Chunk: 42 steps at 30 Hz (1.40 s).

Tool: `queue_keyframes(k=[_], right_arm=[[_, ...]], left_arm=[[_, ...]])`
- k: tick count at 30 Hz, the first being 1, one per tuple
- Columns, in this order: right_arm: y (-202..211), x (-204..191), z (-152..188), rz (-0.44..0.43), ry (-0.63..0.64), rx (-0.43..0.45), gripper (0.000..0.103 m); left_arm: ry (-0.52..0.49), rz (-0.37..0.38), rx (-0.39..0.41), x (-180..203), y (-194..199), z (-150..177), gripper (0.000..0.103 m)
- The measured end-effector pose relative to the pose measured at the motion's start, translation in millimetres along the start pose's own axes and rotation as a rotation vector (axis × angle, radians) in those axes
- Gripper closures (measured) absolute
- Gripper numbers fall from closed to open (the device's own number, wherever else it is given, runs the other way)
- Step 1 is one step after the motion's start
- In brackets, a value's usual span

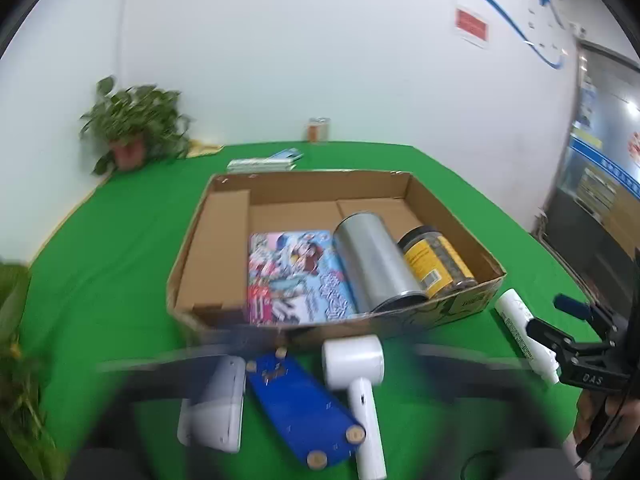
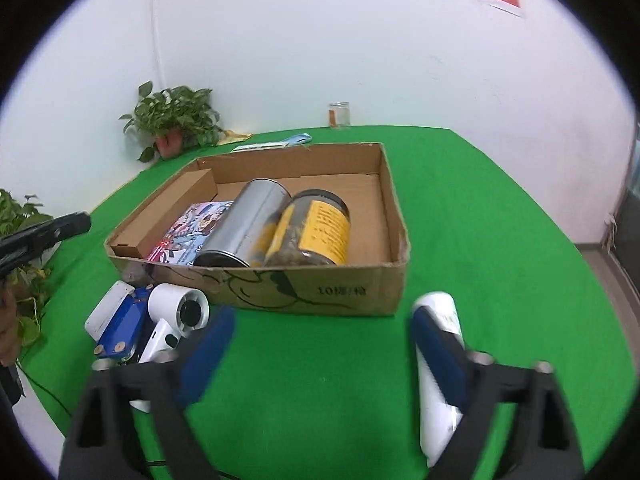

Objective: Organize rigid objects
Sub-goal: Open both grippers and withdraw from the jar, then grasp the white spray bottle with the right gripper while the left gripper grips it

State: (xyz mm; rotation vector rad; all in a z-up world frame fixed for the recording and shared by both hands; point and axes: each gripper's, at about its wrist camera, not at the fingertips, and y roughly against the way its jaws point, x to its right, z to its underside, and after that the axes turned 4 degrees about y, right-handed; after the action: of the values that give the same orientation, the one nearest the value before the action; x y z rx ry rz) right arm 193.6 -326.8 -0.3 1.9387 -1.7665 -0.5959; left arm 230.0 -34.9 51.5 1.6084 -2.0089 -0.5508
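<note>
An open cardboard box [image 1: 188, 256] [image 2: 340, 292] stands mid-table holding a colourful book [image 1: 296, 276] [image 2: 192, 232], a silver can [image 1: 372, 260] [image 2: 248, 224] lying down and a yellow-labelled jar [image 1: 436, 260] [image 2: 316, 228]. In front of it lie a white device [image 1: 216, 404], a blue board [image 1: 300, 412] with wooden wheels, a white hair dryer [image 1: 356, 376] [image 2: 176, 312] and a white tube [image 1: 516, 320] [image 2: 440, 304]. My left gripper [image 1: 320, 360], blurred, is open above the board and dryer. My right gripper [image 2: 324, 344] [image 1: 554, 318] is open; the tube lies beneath its right finger.
Green cloth [image 2: 480, 240] covers the table. A potted plant [image 1: 132, 128], booklets [image 1: 260, 164] and a small glass jar [image 1: 319, 129] sit along the far edge by the white wall. More leaves [image 1: 16, 360] hang at the near left.
</note>
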Motion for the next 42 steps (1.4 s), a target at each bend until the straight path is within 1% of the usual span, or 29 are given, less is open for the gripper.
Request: queue_keyframes(k=[1, 2, 4, 7, 10, 12, 14, 16, 17, 18, 19, 21, 24, 27, 28, 29, 30, 31, 32, 33, 34, 35, 36, 37, 39, 40, 42], right_arm=[[2.0, 2.3, 4.2, -0.009, -0.014, -0.004, 0.01], [4.3, 5.7, 8.3, -0.019, -0.025, -0.016, 0.01], [9.2, 13.5, 16.5, -0.033, -0.044, -0.032, 0.01], [12.0, 26.1, 27.7, 0.002, -0.07, -0.057, 0.01], [5.4, 50.8, 41.7, 0.064, -0.084, -0.124, 0.01], [-2.7, 63.0, 49.0, 0.08, -0.088, -0.168, 0.012], [-10.0, 71.4, 55.8, 0.099, -0.082, -0.21, 0.021], [-21.5, 74.9, 63.0, 0.089, -0.086, -0.275, 0.044], [-27.2, 76.0, 66.6, 0.074, -0.092, -0.297, 0.049], [-30.9, 75.8, 69.9, 0.077, -0.091, -0.308, 0.059], [-31.8, 76.0, 73.0, 0.08, -0.088, -0.31, 0.059], [-29.1, 74.3, 77.9, 0.084, -0.078, -0.296, 0.059], [-21.1, 65.0, 86.7, 0.1, -0.007, -0.304, 0.06], [-8.3, 43.8, 100.7, 0.138, 0.147, -0.316, 0.06], [-3.9, 33.2, 106.7, 0.133, 0.191, -0.324, 0.059], [-0.4, 25.6, 109.7, 0.118, 0.211, -0.323, 0.057], [7.1, 13.8, 111.7, 0.085, 0.239, -0.299, 0.056], [17.7, 2.3, 111.6, 0.039, 0.264, -0.253, 0.051], [23.9, -3.0, 110.2, 0.01, 0.268, -0.227, 0.048], [31.8, -8.3, 108.0, -0.011, 0.255, -0.194, 0.039], [37.5, -9.7, 105.0, -0.023, 0.216, -0.168, 0.033], [39.1, -8.6, 101.9, -0.043, 0.177, -0.16, 0.033], [38.5, -5.7, 100.4, -0.087, 0.108, -0.166, 0.033], [34.0, -4.7, 99.8, -0.128, 0.055, -0.193, 0.033], [21.2, -8.3, 100.2, -0.173, 0.0, -0.246, 0.033], [14.8, -13.4, 99.6, -0.189, -0.007, -0.262, 0.033], [2.6, -28.4, 103.2, -0.265, -0.011, -0.314, 0.033]], left_arm=[[0.025, 0.005, 0.016, -1.8, 4.5, 6.3, 0.0], [0.041, 0.022, 0.015, -3.3, 6.6, 15.1, 0.0], [0.051, 0.039, -0.025, -2.1, 2.5, 24.8, 0.0], [0.1, 0.068, -0.073, 0.0, -6.8, 42.3, 0.0], [0.09, 0.093, -0.1, 10.1, -12.3, 54.7, 0.0], [0.075, 0.117, -0.111, 22.2, -14.4, 56.2, 0.0], [0.071, 0.144, -0.128, 32.9, -18.9, 59.6, 0.0], [0.066, 0.166, -0.147, 41.7, -19.9, 58.3, 0.0], [0.06, 0.18, -0.161, 47.1, -21.7, 57.2, 0.0], [0.054, 0.198, -0.172, 53.5, -23.0, 56.5, 0.0], [0.048, 0.22, -0.181, 60.4, -25.4, 57.9, 0.0], [0.029, 0.264, -0.206, 70.5, -28.2, 56.9, 0.0], [0.023, 0.318, -0.259, 86.5, -39.3, 59.4, 0.0], [0.036, 0.39, -0.331, 104.7, -56.2, 64.6, 0.0], [0.039, 0.415, -0.357, 110.1, -62.1, 67.0, 0.001], [0.049, 0.45, -0.404, 117.3, -71.9, 71.3, 0.001], [0.057, 0.469, -0.435, 121.6, -78.0, 74.0, 0.001], [0.064, 0.486, -0.466, 125.6, -84.1, 76.9, 0.001], [0.07, 0.511, -0.508, 131.0, -92.2, 81.7, 0.001], [0.069, 0.527, -0.536, 134.1, -97.2, 84.5, 0.001], [0.069, 0.536, -0.563, 136.9, -102.5, 87.6, 0.001], [0.071, 0.533, -0.576, 138.0, -106.0, 90.2, 0.002], [0.074, 0.527, -0.583, 138.4, -108.9, 91.8, 0.002], [0.078, 0.523, -0.588, 138.3, -111.7, 93.1, 0.002], [0.106, 0.503, -0.619, 136.3, -121.1, 97.8, 0.009], [0.121, 0.499, -0.646, 135.7, -126.2, 101.2, 0.016], [0.126, 0.46, -0.668, 134.4, -131.9, 106.3, 0.028]])
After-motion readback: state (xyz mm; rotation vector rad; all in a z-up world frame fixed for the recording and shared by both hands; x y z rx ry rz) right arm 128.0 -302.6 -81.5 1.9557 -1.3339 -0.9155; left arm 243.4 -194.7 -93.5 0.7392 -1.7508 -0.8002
